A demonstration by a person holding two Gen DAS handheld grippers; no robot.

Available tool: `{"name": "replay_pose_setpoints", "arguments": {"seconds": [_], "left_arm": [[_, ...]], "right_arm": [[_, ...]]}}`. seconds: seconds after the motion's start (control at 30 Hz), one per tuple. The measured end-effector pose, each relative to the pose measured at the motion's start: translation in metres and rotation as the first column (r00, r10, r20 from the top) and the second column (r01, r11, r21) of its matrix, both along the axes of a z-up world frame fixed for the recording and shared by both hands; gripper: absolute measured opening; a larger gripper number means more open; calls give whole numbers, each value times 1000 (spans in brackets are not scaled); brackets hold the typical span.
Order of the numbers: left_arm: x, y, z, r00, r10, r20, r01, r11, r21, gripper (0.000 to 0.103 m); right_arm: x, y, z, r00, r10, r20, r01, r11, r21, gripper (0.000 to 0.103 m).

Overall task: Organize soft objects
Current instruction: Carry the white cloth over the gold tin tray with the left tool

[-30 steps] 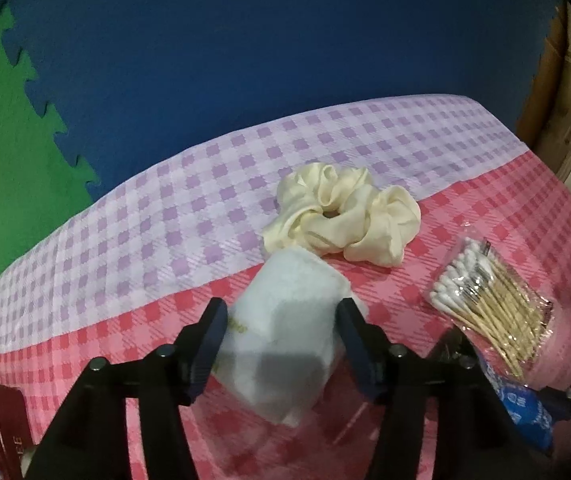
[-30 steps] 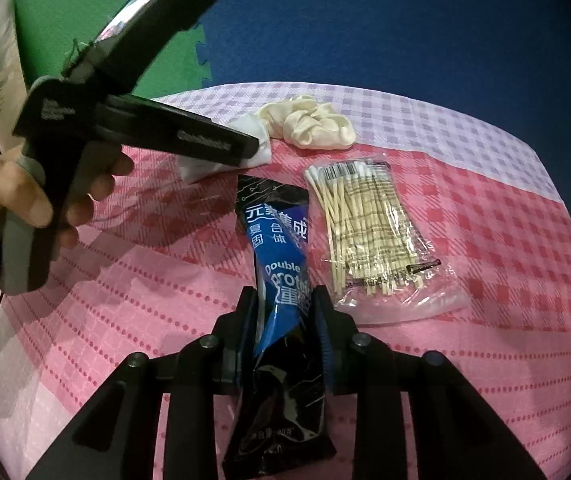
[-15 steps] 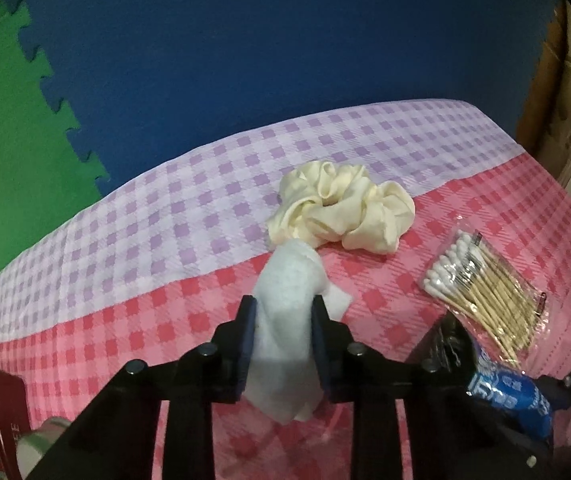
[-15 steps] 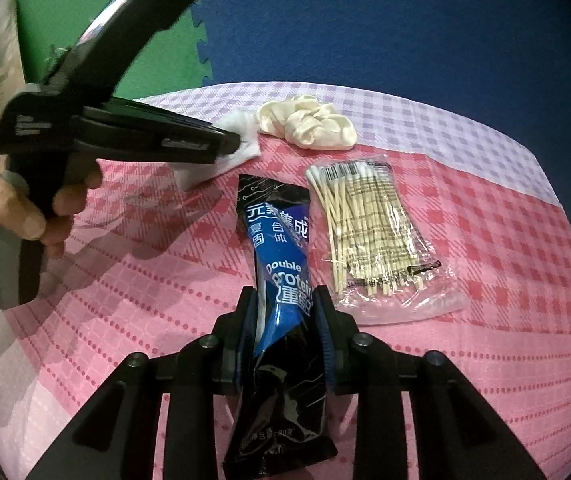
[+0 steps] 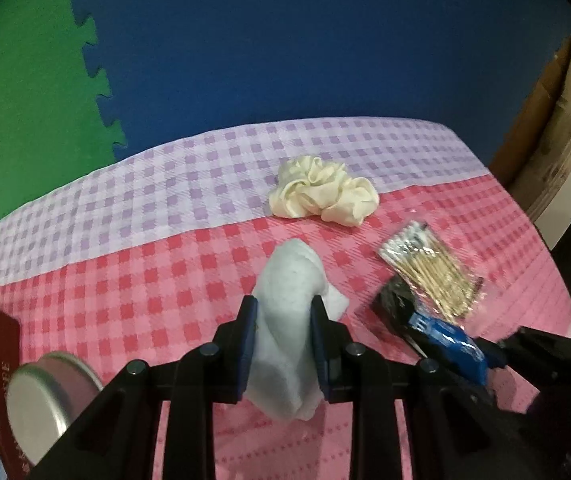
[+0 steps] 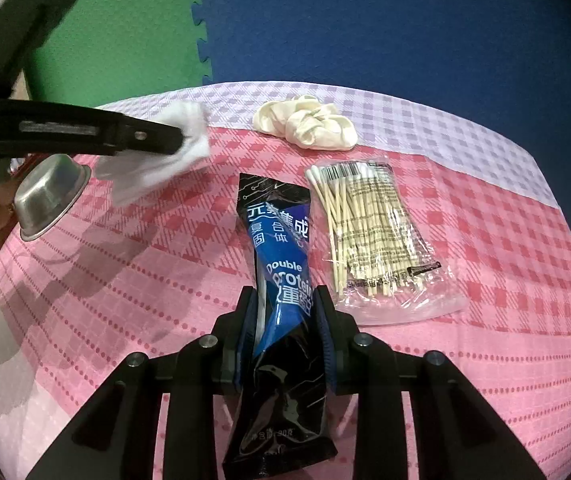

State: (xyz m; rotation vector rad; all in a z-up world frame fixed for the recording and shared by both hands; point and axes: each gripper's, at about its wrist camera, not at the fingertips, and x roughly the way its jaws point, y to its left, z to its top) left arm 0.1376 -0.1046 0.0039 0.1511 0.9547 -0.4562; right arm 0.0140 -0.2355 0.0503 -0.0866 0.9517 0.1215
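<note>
The left gripper [image 5: 284, 326] pinches a white tissue [image 5: 291, 312], lifted just above the pink checked table [image 5: 133, 280]. The right gripper [image 6: 284, 312] clamps a blue-black protein sachet [image 6: 281, 256] lying on the table. Beside the sachet sits a bag of cotton swabs [image 6: 373, 224]; farthest back, a cream scrunchie [image 6: 305, 126].

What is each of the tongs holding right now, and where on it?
Left tongs: the white tissue, pinched across its middle. Right tongs: the blue-black protein packet, gripped across its lower-middle.
</note>
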Motion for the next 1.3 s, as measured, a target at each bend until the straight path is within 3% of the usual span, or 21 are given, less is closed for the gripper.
{"name": "replay_pose_setpoints", "arguments": {"seconds": [0.5, 0.87, 1.1, 1.3], "left_arm": [[-42, 39, 40, 998, 51, 40, -52, 998, 22, 26], [-51, 110, 74, 984, 154, 92, -157, 987, 30, 26], [-45, 179, 85, 955, 263, 136, -274, 959, 69, 26], [-29, 239, 82, 918, 373, 135, -387, 917, 94, 27]], "right_arm": [[-2, 0, -1, 1000, 2, 2, -2, 1000, -11, 27], [-2, 1, 0, 1000, 7, 3, -7, 1000, -21, 27], [-2, 1, 0, 1000, 10, 4, -9, 1000, -27, 27], [-1, 1, 0, 1000, 11, 4, -10, 1000, -27, 27]]}}
